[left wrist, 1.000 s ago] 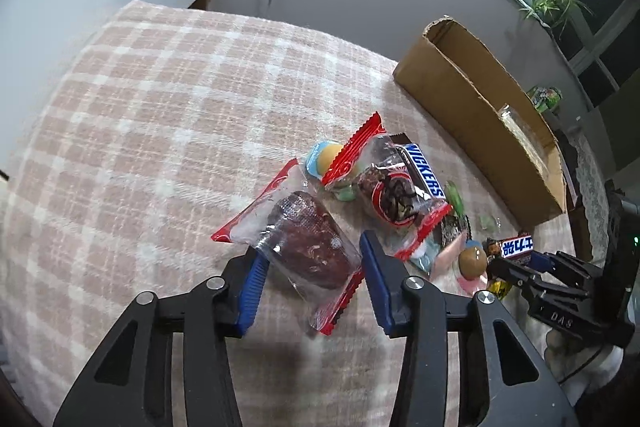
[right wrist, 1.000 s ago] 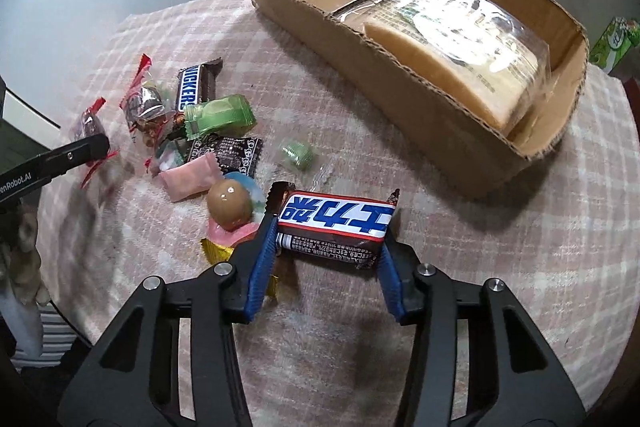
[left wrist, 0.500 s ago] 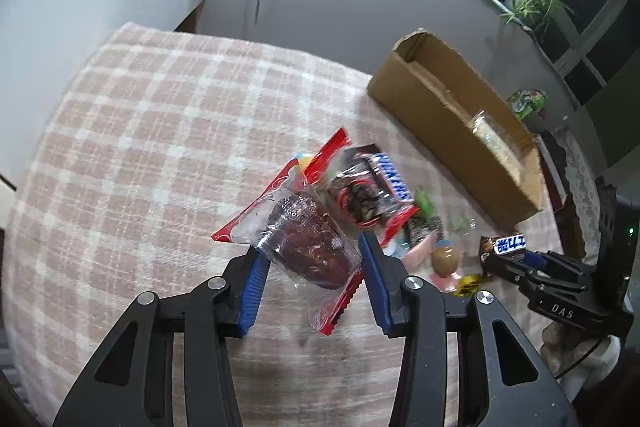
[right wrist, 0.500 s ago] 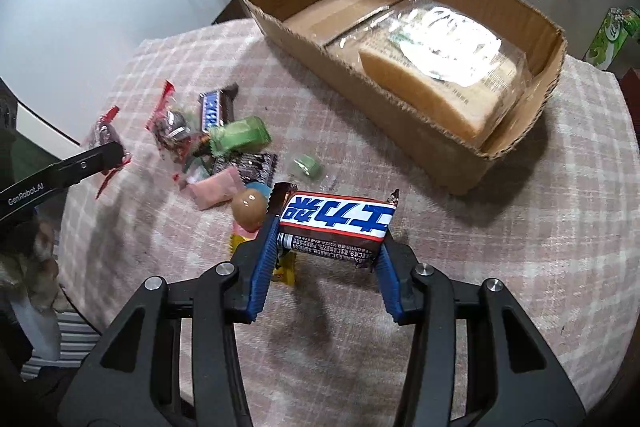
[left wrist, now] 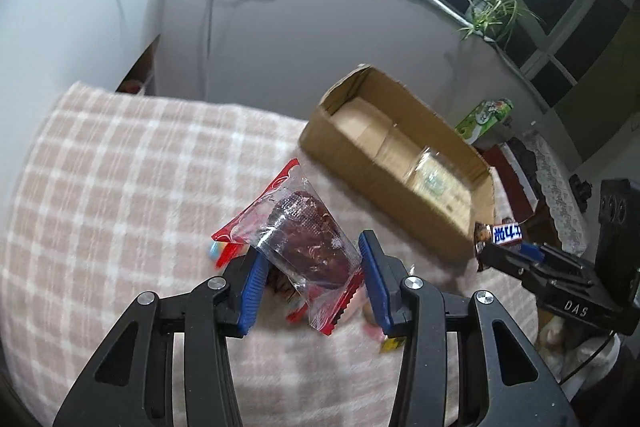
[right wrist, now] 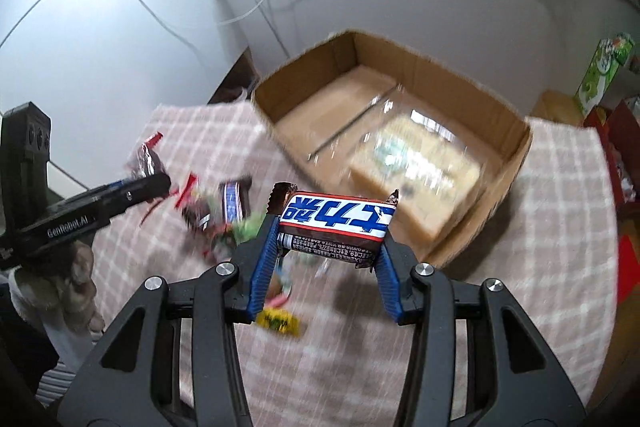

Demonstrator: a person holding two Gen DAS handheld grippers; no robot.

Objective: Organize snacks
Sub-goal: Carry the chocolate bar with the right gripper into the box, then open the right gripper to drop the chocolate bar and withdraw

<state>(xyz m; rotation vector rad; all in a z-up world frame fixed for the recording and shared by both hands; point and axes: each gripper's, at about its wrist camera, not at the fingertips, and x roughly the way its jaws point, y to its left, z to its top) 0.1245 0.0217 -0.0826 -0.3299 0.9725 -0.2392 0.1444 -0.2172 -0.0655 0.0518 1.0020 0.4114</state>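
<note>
My left gripper [left wrist: 310, 279] is shut on a clear, red-edged snack packet [left wrist: 304, 243] with a dark filling, held up above the checked tablecloth [left wrist: 120, 167]. My right gripper [right wrist: 326, 259] is shut on a brown chocolate bar [right wrist: 334, 223] with a white and blue label, also lifted off the table. The open cardboard box [right wrist: 404, 131] lies ahead of both, with a wrapped loaf [right wrist: 416, 167] inside it. In the left wrist view the box [left wrist: 360, 179] stands at the right, and the right gripper [left wrist: 504, 247] with its bar appears beside it. The left gripper [right wrist: 148, 183] shows at the left of the right wrist view.
A loose heap of small snacks [right wrist: 224, 211] lies on the cloth between the grippers, blurred. A yellow wrapper [right wrist: 280, 321] lies near my right fingers. A green carton [right wrist: 604, 71] stands beyond the table's right edge. A sleeved hand [right wrist: 60, 291] holds the left gripper.
Both grippers have risen off the table with their snacks, the packet and the bar. The box now sits closer to the middle of both views and the heap has dropped below.
</note>
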